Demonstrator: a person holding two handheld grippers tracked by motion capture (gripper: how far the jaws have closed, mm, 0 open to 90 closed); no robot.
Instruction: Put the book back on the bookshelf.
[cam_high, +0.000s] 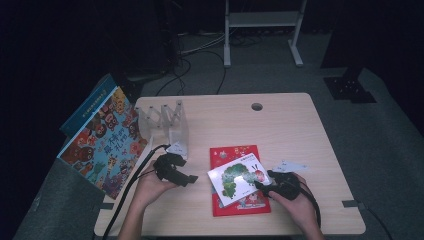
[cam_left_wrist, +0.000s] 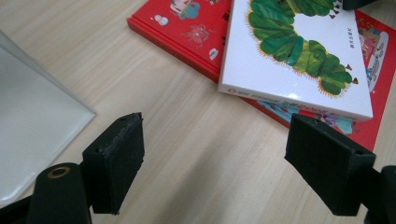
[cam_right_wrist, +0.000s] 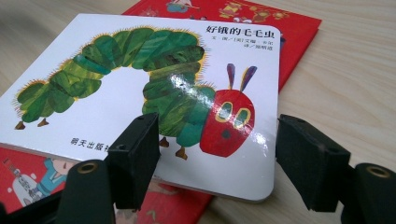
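1. The caterpillar book (cam_high: 236, 179) is lying on top of the red book (cam_high: 240, 200), askew, its corner sitting just ahead of our right gripper (cam_high: 265, 186) and between that gripper's two pads (cam_right_wrist: 135, 158).
2. We are holding the right gripper around that near corner, jaws astride it with a gap showing on the far pad's side, so we are calling it unclenched and not yet gripping.
3. Our left gripper (cam_high: 192, 178) is hanging slack and wide over bare table (cam_high: 280, 120), nothing between its pads (cam_left_wrist: 116, 154); the white book's spine edge is lying ahead and to its right.
4. By our reading we are at the pick-up step: lining up on the white book before lifting it off the red one.
5. Next we are needing a firm pinch on that corner, then a clean lift without dragging the red book along.
6. Around us: the clear folding rack (cam_high: 167, 122) is standing just beyond the left gripper, and a big colourful picture book (cam_high: 102, 142) is leaning at the table's left edge.
7. Nothing is blocking the corner itself; the glossy cover may be slipping.
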